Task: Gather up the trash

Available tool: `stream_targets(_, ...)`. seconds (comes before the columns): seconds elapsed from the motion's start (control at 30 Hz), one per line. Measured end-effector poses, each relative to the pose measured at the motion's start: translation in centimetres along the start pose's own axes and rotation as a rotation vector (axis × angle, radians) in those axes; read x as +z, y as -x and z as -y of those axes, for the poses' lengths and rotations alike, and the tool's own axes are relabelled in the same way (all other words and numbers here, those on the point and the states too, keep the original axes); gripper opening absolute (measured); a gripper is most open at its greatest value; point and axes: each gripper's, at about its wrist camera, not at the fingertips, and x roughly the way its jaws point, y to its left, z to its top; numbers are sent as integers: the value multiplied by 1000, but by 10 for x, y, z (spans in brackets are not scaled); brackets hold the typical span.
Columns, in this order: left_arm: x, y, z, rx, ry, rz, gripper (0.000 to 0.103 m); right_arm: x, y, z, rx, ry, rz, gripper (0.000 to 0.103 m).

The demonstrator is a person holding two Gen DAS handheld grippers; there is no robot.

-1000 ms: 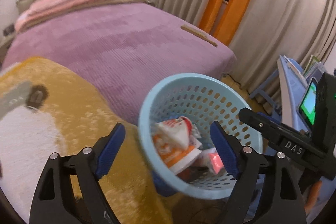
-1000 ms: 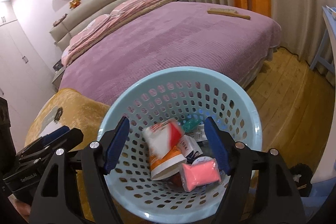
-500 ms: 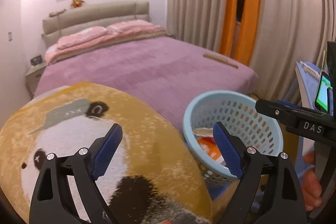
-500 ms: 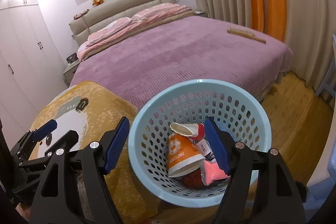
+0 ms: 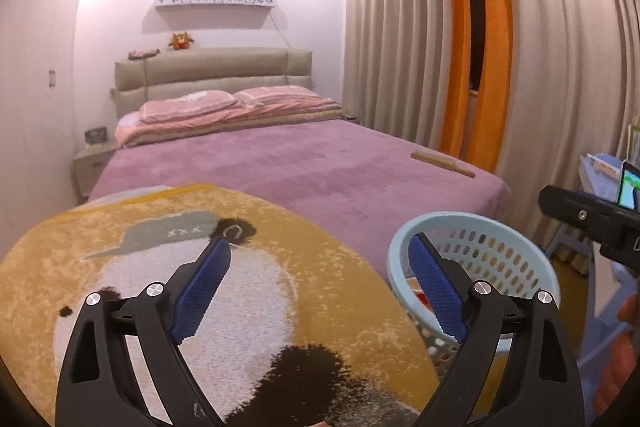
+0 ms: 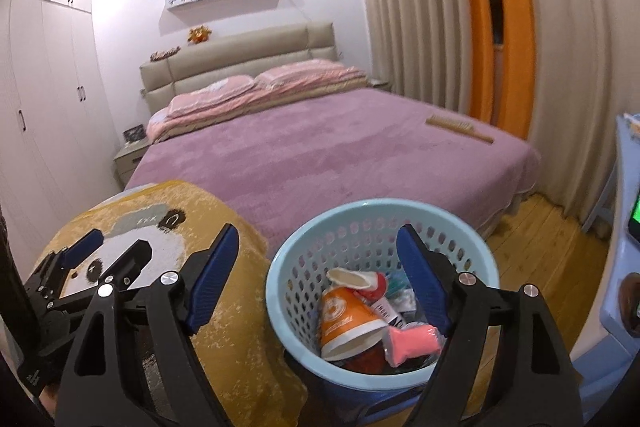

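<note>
A light blue perforated basket (image 6: 380,205) holds the trash: an orange and white paper cup (image 6: 348,319), a pink packet (image 6: 410,341) and other wrappers. My right gripper (image 6: 318,231) hovers in front of and above the basket's near left rim, its jaws opening with nothing between them. My left gripper (image 5: 319,245) hangs over a yellow panda blanket (image 5: 140,219) to the left of the basket (image 5: 472,217), its jaws also opening and empty. In the right wrist view the left gripper (image 6: 68,267) shows at the far left.
A bed with a purple cover (image 5: 300,163) fills the middle ground, with a wooden brush (image 5: 442,163) near its right edge. Curtains (image 5: 400,47) run along the right wall. A blue table (image 6: 624,187) stands at the right, wood floor (image 6: 532,247) beside the basket.
Both grippers rose and drew back from the basket, so it looks smaller and lower. The left view swung left onto the panda blanket. Both pairs of jaws widened a little.
</note>
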Motion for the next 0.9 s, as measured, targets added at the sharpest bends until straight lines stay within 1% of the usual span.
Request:
stream_targets(0.1, -1, 5, 3, 22, -25, 21, 92, -3, 5, 0, -14, -9, 33, 77)
stream_targets(0.27, 0, 9, 3, 22, -24, 33, 92, -1, 8, -3, -38, 14, 56, 77)
stream_targets(0.9, 3, 10, -6, 13, 8, 37, 93, -2, 8, 1, -41, 16, 59, 78)
